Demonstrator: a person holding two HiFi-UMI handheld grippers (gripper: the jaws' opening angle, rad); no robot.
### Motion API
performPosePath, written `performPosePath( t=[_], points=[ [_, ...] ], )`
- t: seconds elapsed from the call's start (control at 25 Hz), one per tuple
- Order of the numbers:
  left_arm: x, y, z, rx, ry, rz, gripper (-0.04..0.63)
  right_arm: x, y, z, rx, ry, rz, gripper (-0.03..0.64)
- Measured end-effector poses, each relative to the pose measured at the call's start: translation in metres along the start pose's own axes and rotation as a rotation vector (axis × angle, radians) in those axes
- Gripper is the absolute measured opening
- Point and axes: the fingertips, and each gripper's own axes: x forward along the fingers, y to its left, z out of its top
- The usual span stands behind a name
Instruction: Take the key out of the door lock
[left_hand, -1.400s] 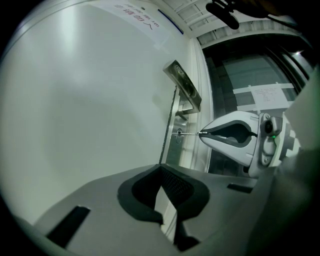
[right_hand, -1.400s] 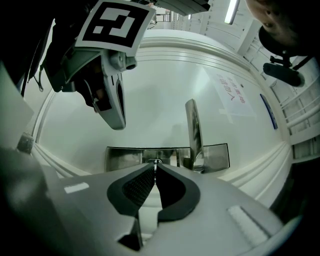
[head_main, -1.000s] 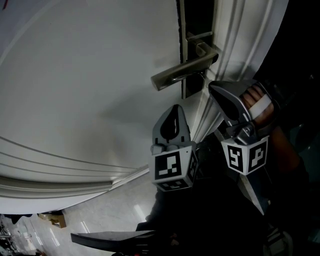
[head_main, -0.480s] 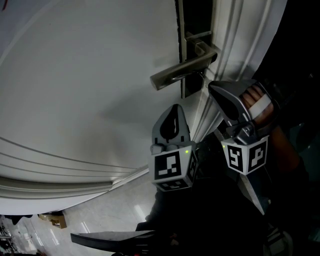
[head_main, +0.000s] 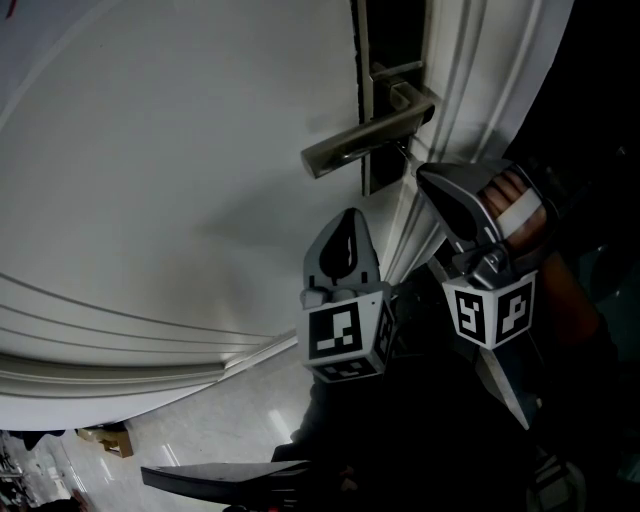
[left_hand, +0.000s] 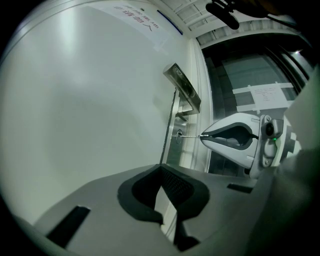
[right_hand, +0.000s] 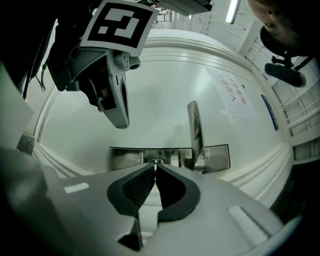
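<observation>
Change: Almost nothing has moved since the earlier frames. Both grippers and the lever handle (head_main: 360, 140) sit as they did. Only a small green light on the side of the left gripper (left_hand: 161, 172), lit half a second ago, is dark now.
Key: The key (left_hand: 190, 135) is still in the lock (left_hand: 178, 134). It sticks straight out of the metal lock plate (right_hand: 125, 157) at the door's (head_main: 150, 180) opening edge, just below the lever handle.
Right jaws: The right gripper (right_hand: 155, 170) has its jaws pinched together on the key's outer end. The metal shows as a thin sliver between the pads.
Left jaws: These are closed on nothing. The left gripper hangs off to the side of the lock, apart from the door and the key.
Step in hand: By my reading, the grip is made and the withdrawal has not begun.
How to do it well: Pull straight back along the key's own line, square to the lock plate, slowly and evenly. Keep the pinch firm, because little metal sits between the pads. I cannot tell whether the key is turned to its release position. If it resists, ease it round a little rather than tugging harder.
Clearance: Keep the right gripper below the lever handle on the way out. The left gripper is best left where it is, out of the path.
Risk: A sideways or tilted pull could bind the blade or let it slip from the pads.
</observation>
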Motion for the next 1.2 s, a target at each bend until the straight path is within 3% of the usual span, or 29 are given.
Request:
performPosePath(
  t=[0.76, 1.2],
  points=[
    [0.002, -0.004, -0.006, -0.001, 0.020, 0.008, 0.000, -0.006, 0.001, -0.002, 0.050, -0.003, -0.007, 0.012],
    [0.001, 0.003, -0.005, -0.023, 0.031, 0.041, 0.000, -0.009, -0.006, 0.000, 0.299, -0.009, -0.034, 0.012]
  ],
)
